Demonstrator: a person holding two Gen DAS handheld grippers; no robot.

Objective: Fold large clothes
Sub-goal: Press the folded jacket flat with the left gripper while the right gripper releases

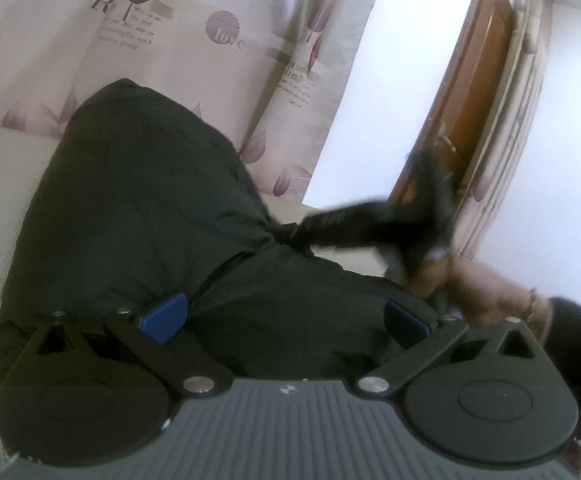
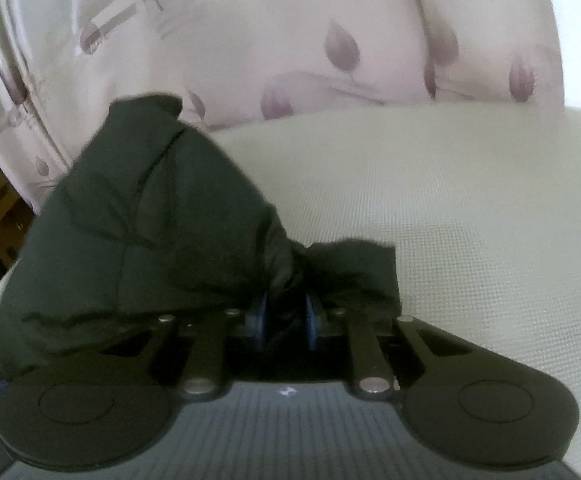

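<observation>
- Task looks early/mid: the dark jacket (image 1: 138, 216) lies bunched on the cream mattress (image 2: 430, 208), no neat flat fold visible yet. Can't tell how many folds are done; judging by the lumpy shape, most of the folding is still left.
- Right gripper (image 2: 286, 320): blue pads nearly together, pinching a bunched bit of jacket edge. A dark flap sticks out just past the pads on the right side; the rest of the jacket mounds up to the left of it.
- Left gripper (image 1: 286, 320): jaws wide apart, nothing between the blue pads. It sits right over the near part of the jacket, fabric under & between the fingers, but no pinch.
- In left wrist view, the right gripper is a dark blur at right, w/ the person's hand (image 1: 470, 284) behind it, pulling a stretched strip of jacket off toward the right.
- Jacket sits btw. the two grippers, bulk near the flower-print curtain (image 1: 194, 40) at the back.
- Left to do, I'd say: carry the pinched edge over, flatten, fold again.
</observation>
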